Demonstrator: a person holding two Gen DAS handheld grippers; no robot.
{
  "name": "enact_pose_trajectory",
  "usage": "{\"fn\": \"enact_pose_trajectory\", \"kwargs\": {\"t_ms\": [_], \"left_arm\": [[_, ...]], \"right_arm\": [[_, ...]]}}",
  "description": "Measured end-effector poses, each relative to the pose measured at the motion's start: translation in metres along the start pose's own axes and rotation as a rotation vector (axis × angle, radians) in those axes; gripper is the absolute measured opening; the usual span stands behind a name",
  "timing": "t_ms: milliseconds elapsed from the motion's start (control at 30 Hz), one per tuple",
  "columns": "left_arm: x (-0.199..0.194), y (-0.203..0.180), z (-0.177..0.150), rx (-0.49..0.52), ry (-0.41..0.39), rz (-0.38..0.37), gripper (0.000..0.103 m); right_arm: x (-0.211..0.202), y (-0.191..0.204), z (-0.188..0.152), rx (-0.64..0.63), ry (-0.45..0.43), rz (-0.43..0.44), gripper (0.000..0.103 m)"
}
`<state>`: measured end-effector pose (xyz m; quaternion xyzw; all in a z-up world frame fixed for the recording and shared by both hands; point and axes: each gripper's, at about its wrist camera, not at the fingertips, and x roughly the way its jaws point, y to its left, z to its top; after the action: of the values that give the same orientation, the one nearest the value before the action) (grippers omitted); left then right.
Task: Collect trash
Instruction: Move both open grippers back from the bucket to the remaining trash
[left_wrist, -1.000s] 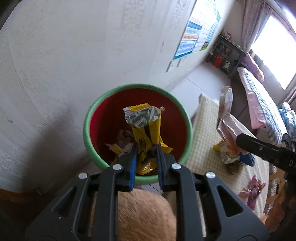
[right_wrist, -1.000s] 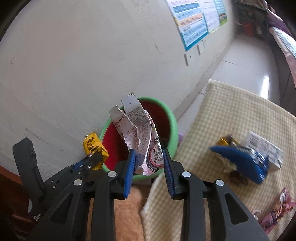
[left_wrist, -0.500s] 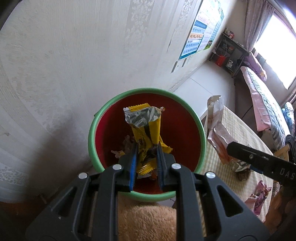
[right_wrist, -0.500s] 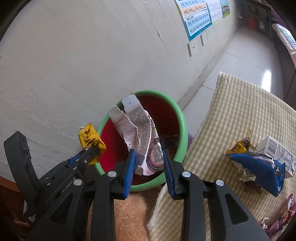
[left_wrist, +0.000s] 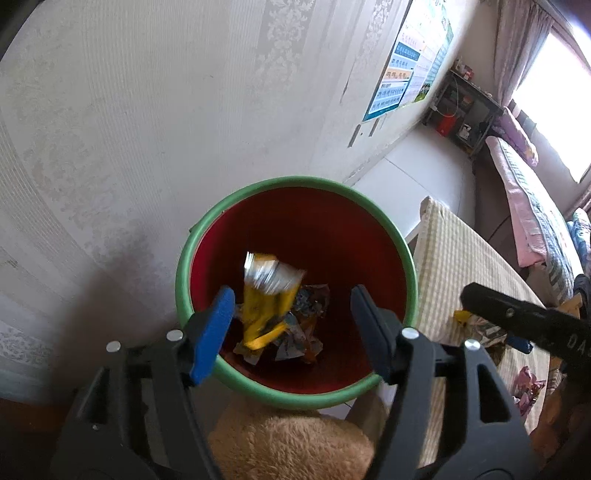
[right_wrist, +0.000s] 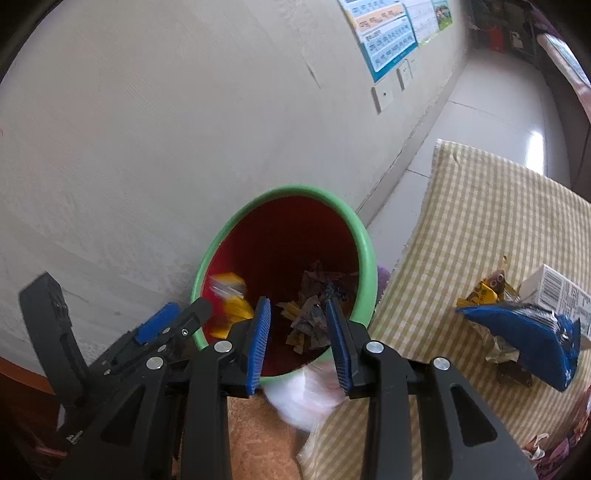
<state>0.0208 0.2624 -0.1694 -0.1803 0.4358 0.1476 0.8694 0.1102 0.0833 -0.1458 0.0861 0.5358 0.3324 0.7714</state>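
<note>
Pale patterned wallpaper (left_wrist: 155, 122) fills the upper left of the left wrist view, with a checked yellow tablecloth (right_wrist: 476, 221) spread at right. Against the wall, at centre frame, stands a red bin with a green rim (left_wrist: 295, 181), crumpled wrappers (right_wrist: 312, 317) heaped at its bottom. Left gripper (left_wrist: 291, 328) hangs over the bin, jaws spread wide and holding nothing; a blurred yellow wrapper (left_wrist: 266, 295) shows between them, inside the bin. Right gripper (right_wrist: 298, 343) is likewise parted and empty, a blurred white wrapper (right_wrist: 306, 395) just below its fingertips, outside the bin's near rim. A blue packet (right_wrist: 524, 339) lies on the cloth at right.
</note>
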Motion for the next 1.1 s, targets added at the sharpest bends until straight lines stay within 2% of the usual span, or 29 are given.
{"fn": "enact_pose_trajectory", "kwargs": {"t_ms": [133,200,233,467,533,567,600,633,733,767,933,1100], "left_arm": [[0.001,-0.004,-0.001,0.009,0.006,0.006,0.063],[0.001,-0.006,0.0,0.011,0.006,0.004,0.063],[0.001,-0.007,-0.001,0.012,0.006,0.004,0.063],[0.004,-0.01,-0.012,-0.009,0.042,-0.015,0.065],[0.004,-0.011,-0.014,-0.004,0.044,-0.016,0.065],[0.003,-0.011,-0.015,-0.003,0.044,-0.016,0.065],[0.002,-0.011,-0.015,-0.004,0.043,-0.015,0.065],[0.001,-0.011,-0.015,-0.006,0.041,-0.015,0.065],[-0.001,-0.009,-0.014,-0.019,0.032,-0.017,0.065],[-0.003,-0.007,-0.014,-0.025,0.027,-0.018,0.065],[-0.014,0.003,-0.016,-0.05,0.004,-0.004,0.065],[-0.023,0.02,-0.019,-0.096,-0.005,0.017,0.065]], "right_arm": [[-0.015,-0.006,-0.001,0.004,-0.027,-0.001,0.034],[-0.02,-0.008,-0.003,-0.031,-0.028,-0.041,0.055],[-0.018,-0.008,-0.005,-0.047,-0.013,-0.062,0.057],[0.025,-0.034,-0.039,-0.052,0.136,-0.128,0.058],[0.038,-0.039,-0.045,-0.052,0.173,-0.119,0.058],[0.044,-0.039,-0.047,-0.054,0.189,-0.112,0.053],[0.049,-0.039,-0.05,-0.06,0.207,-0.107,0.038],[0.053,-0.038,-0.051,-0.066,0.224,-0.105,0.027],[0.044,-0.034,-0.054,-0.082,0.202,-0.087,0.018],[0.037,-0.032,-0.053,-0.081,0.185,-0.076,0.012],[-0.007,-0.02,-0.044,-0.084,0.057,-0.056,0.009],[-0.027,0.0,-0.012,-0.09,-0.061,-0.037,0.012]]}}
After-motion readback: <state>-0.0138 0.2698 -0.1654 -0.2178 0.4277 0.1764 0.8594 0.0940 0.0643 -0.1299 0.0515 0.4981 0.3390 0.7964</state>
